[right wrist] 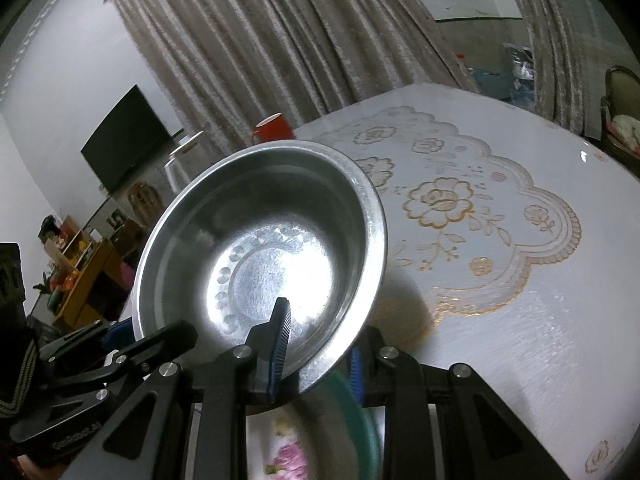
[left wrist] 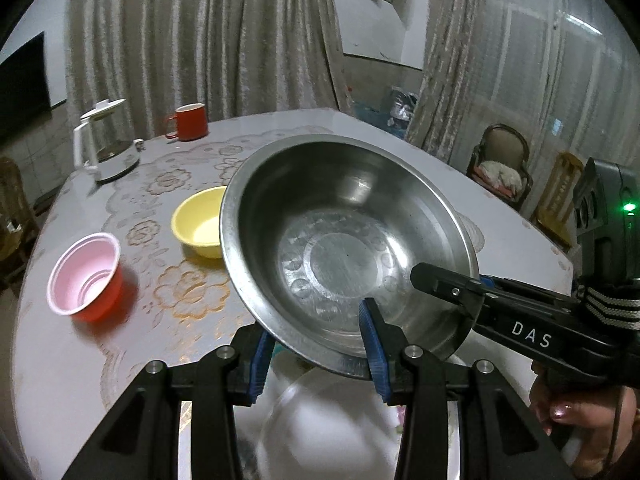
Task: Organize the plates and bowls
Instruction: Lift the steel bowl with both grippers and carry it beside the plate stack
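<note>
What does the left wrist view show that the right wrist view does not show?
Only the left wrist view shows the yellow bowl, the red cup with a pink inside and a blurred white dish under the gripper. Only the right wrist view shows a flowered plate, blurred, below the gripper, and a wooden shelf by the wall. Both show the steel bowl lifted off the table, the left gripper and the right gripper each clamped on its rim, the red mug and the white kettle.
</note>
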`<state>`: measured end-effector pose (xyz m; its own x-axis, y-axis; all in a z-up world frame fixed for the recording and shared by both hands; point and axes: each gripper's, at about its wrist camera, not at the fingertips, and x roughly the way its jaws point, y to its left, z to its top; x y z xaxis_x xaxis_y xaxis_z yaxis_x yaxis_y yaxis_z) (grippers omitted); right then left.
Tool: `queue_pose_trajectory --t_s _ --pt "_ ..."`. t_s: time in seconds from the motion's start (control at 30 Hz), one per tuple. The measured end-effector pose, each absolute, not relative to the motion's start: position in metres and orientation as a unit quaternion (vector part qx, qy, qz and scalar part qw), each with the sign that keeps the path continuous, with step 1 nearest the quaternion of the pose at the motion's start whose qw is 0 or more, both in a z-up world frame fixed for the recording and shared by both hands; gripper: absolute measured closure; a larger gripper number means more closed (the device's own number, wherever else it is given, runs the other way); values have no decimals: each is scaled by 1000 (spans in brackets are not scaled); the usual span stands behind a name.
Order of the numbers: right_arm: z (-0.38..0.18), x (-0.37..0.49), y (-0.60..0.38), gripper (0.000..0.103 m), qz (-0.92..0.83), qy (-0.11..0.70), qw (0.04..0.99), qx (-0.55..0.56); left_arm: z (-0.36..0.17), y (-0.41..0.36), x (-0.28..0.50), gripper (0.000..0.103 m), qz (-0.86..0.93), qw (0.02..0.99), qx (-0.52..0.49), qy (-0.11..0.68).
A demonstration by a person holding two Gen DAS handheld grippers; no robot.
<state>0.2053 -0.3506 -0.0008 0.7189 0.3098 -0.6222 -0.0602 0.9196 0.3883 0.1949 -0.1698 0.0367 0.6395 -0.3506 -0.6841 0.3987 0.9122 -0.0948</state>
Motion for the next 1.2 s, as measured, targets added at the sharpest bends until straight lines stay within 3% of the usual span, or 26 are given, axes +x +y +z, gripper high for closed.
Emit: queue_pose_trajectory --t_s 1.2 --pt "-17 173 -163 78 273 448 849 70 4 21 85 59 -55 909 -68 408"
